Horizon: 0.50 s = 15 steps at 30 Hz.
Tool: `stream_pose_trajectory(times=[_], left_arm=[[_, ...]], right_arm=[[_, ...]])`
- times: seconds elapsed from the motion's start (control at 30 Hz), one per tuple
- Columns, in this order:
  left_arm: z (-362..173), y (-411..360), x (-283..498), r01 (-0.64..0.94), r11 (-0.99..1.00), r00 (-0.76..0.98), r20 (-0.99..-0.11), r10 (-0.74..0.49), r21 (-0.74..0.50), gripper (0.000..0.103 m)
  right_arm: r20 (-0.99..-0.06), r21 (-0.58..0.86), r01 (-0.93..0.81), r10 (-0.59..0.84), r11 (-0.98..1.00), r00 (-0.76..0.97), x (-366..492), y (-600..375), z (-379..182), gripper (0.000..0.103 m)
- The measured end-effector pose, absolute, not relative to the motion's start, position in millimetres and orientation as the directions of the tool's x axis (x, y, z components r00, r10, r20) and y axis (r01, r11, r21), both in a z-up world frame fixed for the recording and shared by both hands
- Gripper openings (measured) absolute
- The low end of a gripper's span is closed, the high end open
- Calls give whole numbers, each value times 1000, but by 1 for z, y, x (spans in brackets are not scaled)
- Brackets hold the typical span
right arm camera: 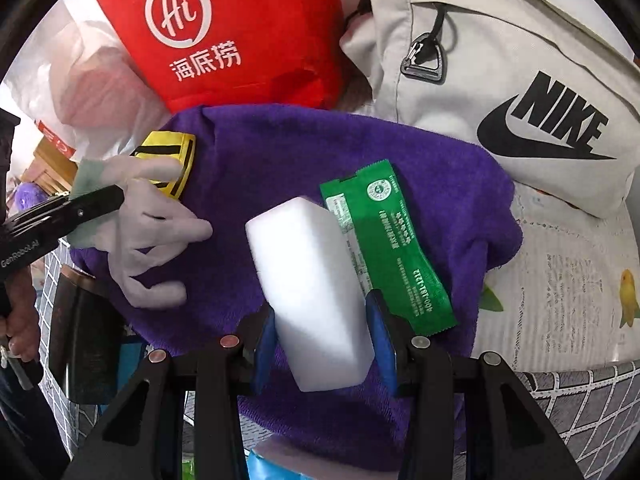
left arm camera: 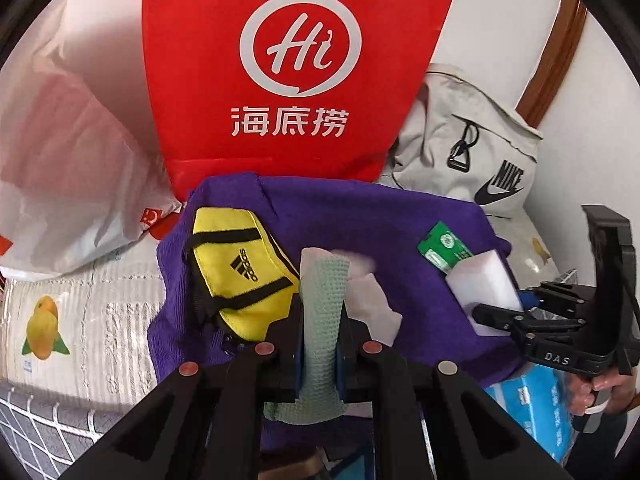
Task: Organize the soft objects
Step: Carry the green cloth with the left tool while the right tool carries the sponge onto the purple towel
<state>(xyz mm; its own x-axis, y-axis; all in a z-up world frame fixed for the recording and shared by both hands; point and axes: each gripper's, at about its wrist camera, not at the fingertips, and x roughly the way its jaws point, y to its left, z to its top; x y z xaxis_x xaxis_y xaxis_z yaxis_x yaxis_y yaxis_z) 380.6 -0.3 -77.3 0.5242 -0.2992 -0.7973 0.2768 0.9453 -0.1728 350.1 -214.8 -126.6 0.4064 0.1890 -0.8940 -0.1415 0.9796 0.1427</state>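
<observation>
My left tool (left arm camera: 320,344) level over the purple towel (left arm camera: 400,216), pinching a pale glove (left arm camera: 322,312) by its green cuff, my right tool (right arm camera: 326,344) reaching in low, clamped on a white sponge block (right arm camera: 312,280) beside the green sachet (right arm camera: 392,248)

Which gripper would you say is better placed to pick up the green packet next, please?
Neither is free, but the right gripper, shut on the white sponge, sits beside the green packet. The left gripper holds the glove.

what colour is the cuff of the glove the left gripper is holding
Pale green, waffle-textured cuff; clearest in the left wrist view.
</observation>
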Motion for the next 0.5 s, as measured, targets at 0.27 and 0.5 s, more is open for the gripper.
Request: stream_pose_trajectory(times=[0.27,0.5], left_arm=[[-87,-3,388,248,963,520,-825,-220,-101,14],[-83,6,389,214,971,527,-824,-210,-110,28]], right_arm=[[-901,143,-145,190,979,389,355,-216,-134,36],[-903,129,-150,179,980,390,353,-216,-131,43]])
